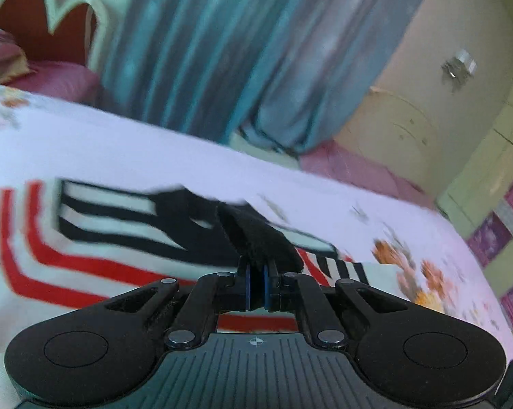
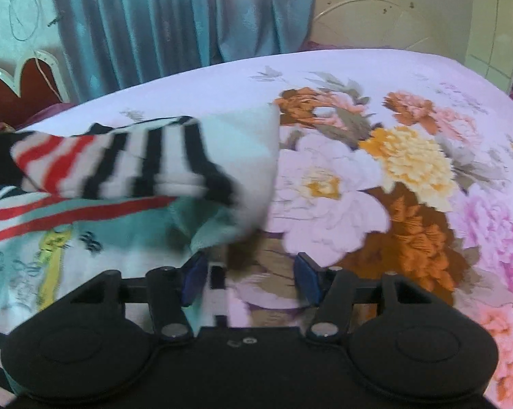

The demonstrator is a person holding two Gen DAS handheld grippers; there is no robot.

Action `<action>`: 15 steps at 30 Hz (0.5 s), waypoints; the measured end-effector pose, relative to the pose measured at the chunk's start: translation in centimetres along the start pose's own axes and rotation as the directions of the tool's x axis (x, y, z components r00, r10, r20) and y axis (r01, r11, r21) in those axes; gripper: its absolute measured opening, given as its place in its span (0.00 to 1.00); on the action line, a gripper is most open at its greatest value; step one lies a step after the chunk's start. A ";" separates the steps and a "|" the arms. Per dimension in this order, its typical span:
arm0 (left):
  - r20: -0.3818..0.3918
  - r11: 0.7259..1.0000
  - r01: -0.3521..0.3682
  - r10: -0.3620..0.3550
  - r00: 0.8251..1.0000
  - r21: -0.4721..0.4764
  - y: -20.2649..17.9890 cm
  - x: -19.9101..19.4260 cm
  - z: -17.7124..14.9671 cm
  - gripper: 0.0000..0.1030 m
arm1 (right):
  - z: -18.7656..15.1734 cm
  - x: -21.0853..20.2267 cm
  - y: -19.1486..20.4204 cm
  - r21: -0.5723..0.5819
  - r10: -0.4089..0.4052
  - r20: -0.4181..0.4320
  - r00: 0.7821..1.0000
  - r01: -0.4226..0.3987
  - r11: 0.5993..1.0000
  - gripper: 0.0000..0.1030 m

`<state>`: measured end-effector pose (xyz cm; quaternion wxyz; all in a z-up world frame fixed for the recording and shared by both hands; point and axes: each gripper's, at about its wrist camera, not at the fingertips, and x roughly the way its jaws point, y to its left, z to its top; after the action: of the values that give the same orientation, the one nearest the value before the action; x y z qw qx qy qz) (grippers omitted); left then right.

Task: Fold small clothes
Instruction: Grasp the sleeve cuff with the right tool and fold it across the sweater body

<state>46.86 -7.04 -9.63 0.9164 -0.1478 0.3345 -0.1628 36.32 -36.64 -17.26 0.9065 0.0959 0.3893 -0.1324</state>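
I count one garment (image 1: pixel 127 235) on my feeds, a small white top with red stripes and black-and-white striped parts, spread on the bed (image 1: pixel 120 143) with one part lifted off it. On the left wrist view my left gripper (image 1: pixel 256 288) has its jaws pinched together on a black edge of that garment, the dark cloth rising straight out from between the two blue pads (image 1: pixel 247 286); the picture is smeared, so I cannot tell which edge of the top this is. On the right wrist view the same garment (image 2: pixel 127 167) hangs in a raised fold across the left half of the frame, its pale inner side showing, with two red bands and several black bars on it. My right gripper (image 2: pixel 248 279) stands with its jaws roughly half open over the bedsheet, just beside the garment's lower edge; cloth lies close to the left pad, but I cannot tell whether it touches. The sheet carries a print of large flowers (image 2: pixel 410 160) in orange, yellow, white and pink. Beyond the bed I see one blue curtain (image 2: pixel 174 17), one headboard (image 1: pixel 45 17) with scalloped red panels, and two pink pillows (image 1: pixel 58 78) stacked at it.
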 end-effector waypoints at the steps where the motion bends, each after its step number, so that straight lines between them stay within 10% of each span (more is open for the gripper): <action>1: 0.014 0.999 -0.029 0.028 0.999 0.014 0.7 -0.4 0.1 0.06 | 0.0 0.0 0.4 -0.001 0.013 0.002 1.000 -0.013 1.000 0.49; 5: -0.023 0.992 -0.126 0.126 0.992 0.000 4.6 -0.8 -0.8 0.06 | 0.1 0.2 2.0 -0.033 0.056 0.002 0.998 -0.056 0.998 0.45; 8: -0.072 0.981 -0.194 0.193 0.979 -0.005 6.7 -0.1 -2.7 0.06 | 0.0 0.9 2.7 -0.057 0.056 -0.034 0.998 -0.058 0.997 0.19; 15: -0.136 0.970 -0.241 0.244 0.960 0.042 7.2 1.7 -5.2 0.06 | -0.8 0.9 1.1 -0.032 0.033 -0.034 0.999 -0.034 0.999 0.12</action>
<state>46.11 -2.05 -17.17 0.9055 -0.0823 0.4114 -0.0637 36.68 -35.56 -18.41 0.9034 0.0898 0.4047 -0.1094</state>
